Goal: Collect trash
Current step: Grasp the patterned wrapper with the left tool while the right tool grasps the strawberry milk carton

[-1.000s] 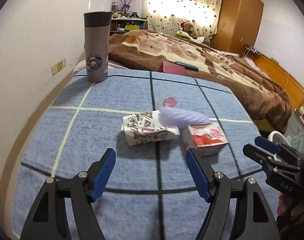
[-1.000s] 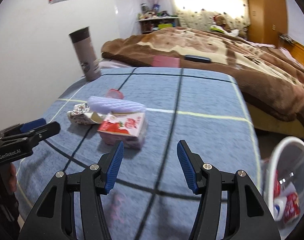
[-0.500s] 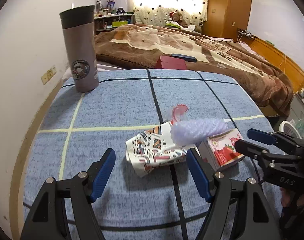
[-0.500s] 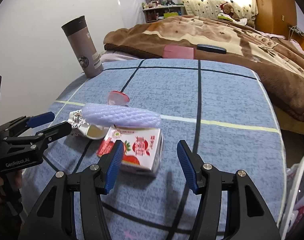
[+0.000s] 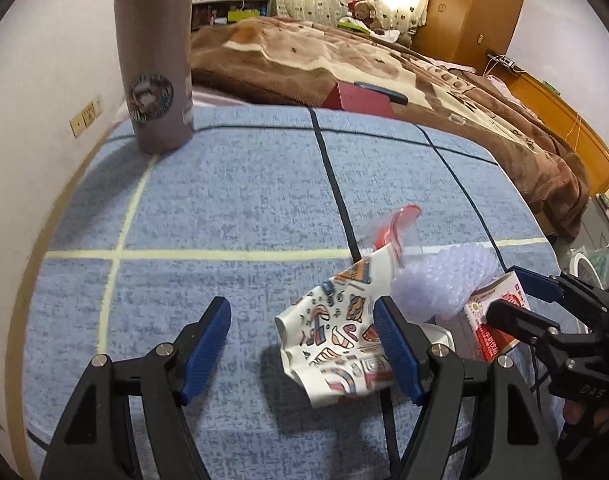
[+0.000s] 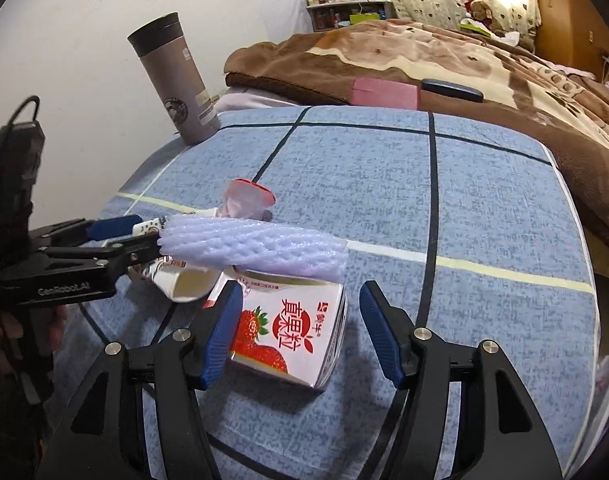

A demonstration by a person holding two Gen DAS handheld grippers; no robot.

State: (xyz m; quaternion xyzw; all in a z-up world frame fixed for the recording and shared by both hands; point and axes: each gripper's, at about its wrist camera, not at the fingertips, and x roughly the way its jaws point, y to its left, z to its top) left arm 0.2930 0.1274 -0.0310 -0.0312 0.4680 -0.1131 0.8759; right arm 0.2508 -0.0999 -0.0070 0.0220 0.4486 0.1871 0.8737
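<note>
Both grippers had closed in on the trash pile on the blue desk, so pickup looked imminent. On the right gripper the jaws had just widened and stood apart around the strawberry carton, not pressing it. On the left gripper the jaws were apart too, the patterned paper cup lying between them toward the right one. A foam sleeve lay across both.
</note>
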